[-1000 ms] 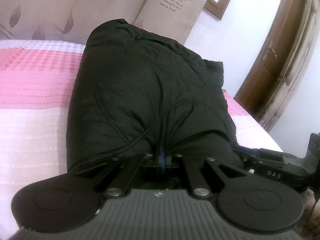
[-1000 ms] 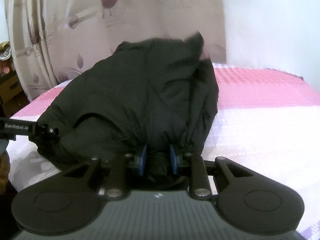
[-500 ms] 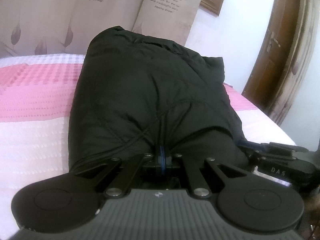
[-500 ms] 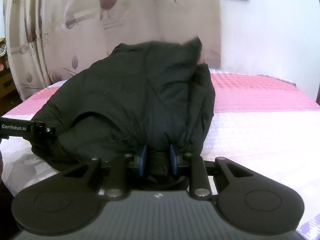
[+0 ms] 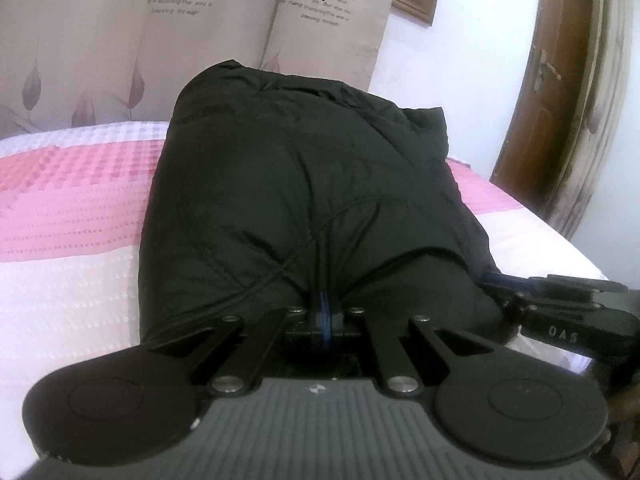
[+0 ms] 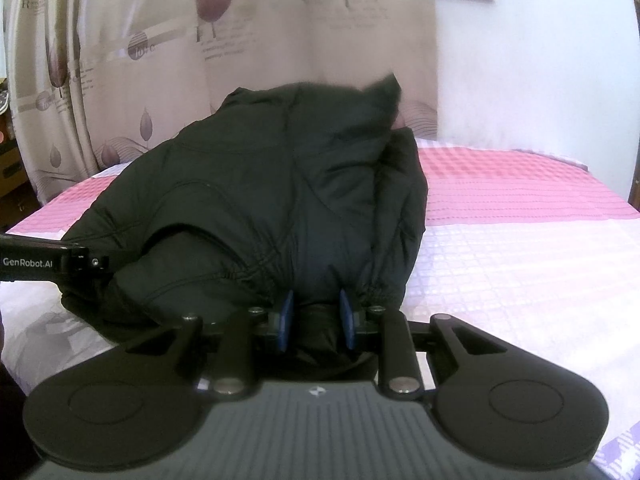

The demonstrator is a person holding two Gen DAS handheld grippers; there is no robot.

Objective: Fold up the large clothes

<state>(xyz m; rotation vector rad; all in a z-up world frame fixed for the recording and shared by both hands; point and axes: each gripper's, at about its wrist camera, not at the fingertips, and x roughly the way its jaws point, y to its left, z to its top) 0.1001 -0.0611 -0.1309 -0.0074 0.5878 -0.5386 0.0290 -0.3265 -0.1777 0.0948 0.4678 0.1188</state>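
I'm over a bed [image 5: 72, 280] with a waffle-textured cover banded pink and white; a leaf-print curtain [image 5: 100, 40] hangs at twelve o'clock, a wooden door [image 5: 560, 100] at two. The puffy black quilted jacket [image 5: 300, 184] lies bundled mid-bed. My left gripper [image 5: 324, 312] pinches its near hem tight; my right gripper [image 6: 316, 316] clamps a thicker fold.

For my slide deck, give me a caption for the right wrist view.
Right gripper clamps a thick fold of the black padded jacket on a pink-and-white bedspread.
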